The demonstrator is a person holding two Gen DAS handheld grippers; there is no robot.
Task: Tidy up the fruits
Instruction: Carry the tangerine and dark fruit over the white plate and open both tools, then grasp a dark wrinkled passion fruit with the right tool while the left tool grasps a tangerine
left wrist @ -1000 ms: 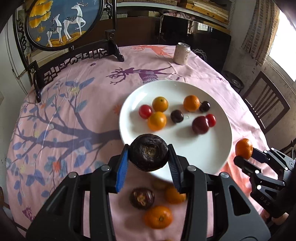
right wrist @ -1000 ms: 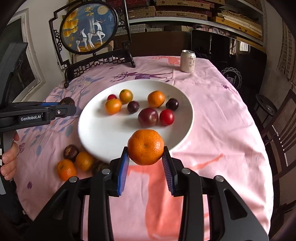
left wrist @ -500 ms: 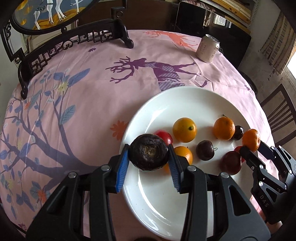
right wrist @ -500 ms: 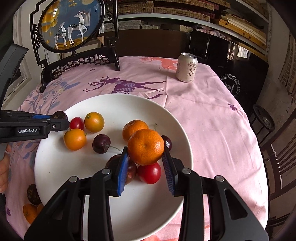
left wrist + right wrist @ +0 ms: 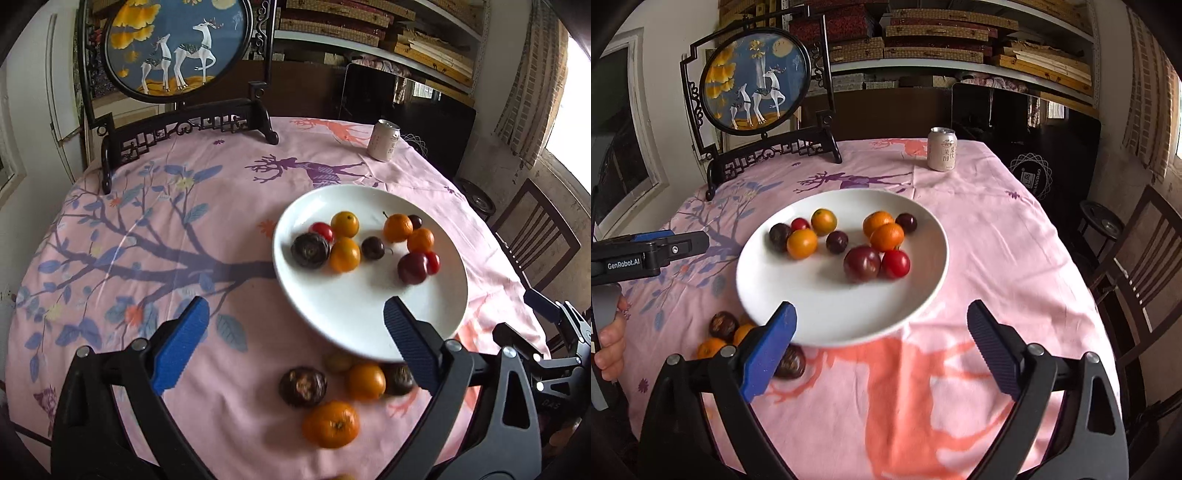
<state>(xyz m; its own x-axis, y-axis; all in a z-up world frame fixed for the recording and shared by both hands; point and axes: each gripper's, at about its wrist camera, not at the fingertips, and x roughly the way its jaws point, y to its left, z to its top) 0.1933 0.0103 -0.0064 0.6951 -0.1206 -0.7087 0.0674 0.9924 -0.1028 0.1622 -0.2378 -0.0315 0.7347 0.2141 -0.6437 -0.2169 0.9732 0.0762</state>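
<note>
- left gripper (image 5: 295, 347): jaws opening, spread wide, nothing between the blue pads (image 5: 181, 345); it hangs above the near rim of the plate (image 5: 369, 325) and touches no fruit.
- right gripper (image 5: 881, 345): jaws opening, likewise wide, empty, over the plate's near edge.
- white plate, on the pink tablecloth (image 5: 155, 258): holds ten fruits.
- dark round fruit (image 5: 309, 249): at the plate's left side, its pale-centred end facing up toward the camera, touching a yellow-orange fruit (image 5: 344, 254); no clear long axis.
- mandarin (image 5: 887, 236): near the plate's middle right, against another orange (image 5: 877, 221) and above a plum (image 5: 861, 263) and a red tomato (image 5: 895, 263).
- loose fruit on the cloth by the plate's near rim: a dark fruit (image 5: 303, 386), a second mandarin (image 5: 331, 424), and others partly hidden.
- drink can (image 5: 942, 148): upright, far side of the table.
</note>
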